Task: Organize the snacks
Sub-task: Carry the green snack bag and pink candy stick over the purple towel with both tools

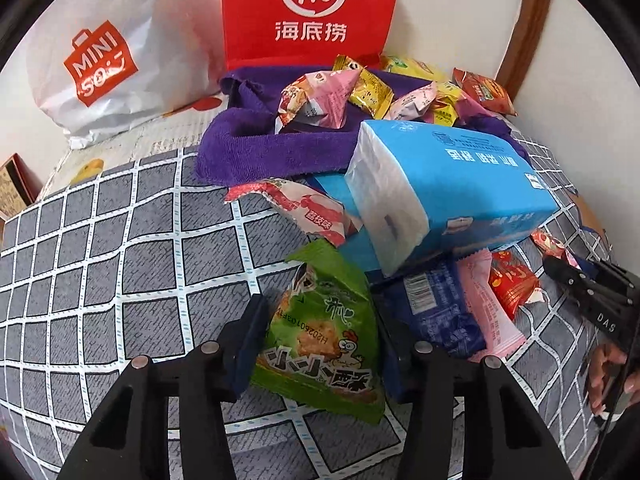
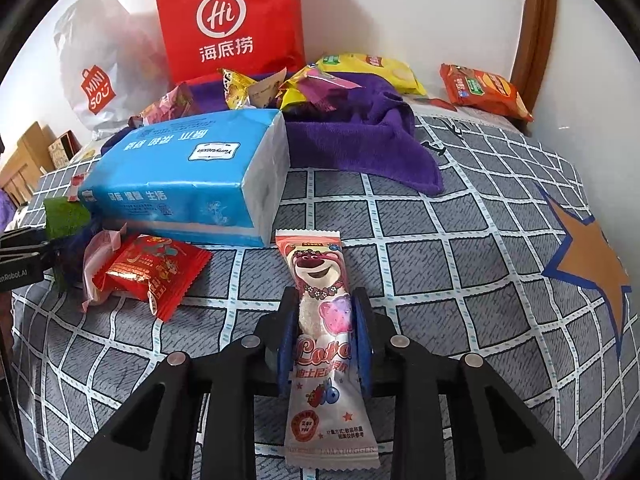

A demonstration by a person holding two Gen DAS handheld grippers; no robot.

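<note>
Left hand-held gripper (image 1: pixel 320 344) is seen closed on a green chicken-print snack packet (image 1: pixel 324 336), blue pads pressed against both sides, packet held over the grey checked bedsheet (image 1: pixel 120 264). Right hand-held gripper (image 2: pixel 324 336) is seen narrowly set around a pink Lotso bear candy stick (image 2: pixel 324 320), which lies lengthwise between the pads on the sheet; firm contact cannot be told. A blue tissue pack (image 1: pixel 452 192) is propped tilted on a second blue pack and loose wrappers. Beside it a red snack packet (image 2: pixel 152 272), a dark blue packet (image 1: pixel 432 312) and a pink-white packet (image 1: pixel 308 208) are scattered. Behind, a purple towel (image 1: pixel 260 148) is bunched like a nest, with pink and yellow packets (image 1: pixel 360 88) piled on it. An orange packet (image 2: pixel 484 90) is lying near the wooden frame. A red Haidilao paper bag (image 1: pixel 312 12) and a white Miniso bag (image 1: pixel 104 64) stand against the wall; contents not visible.
</note>
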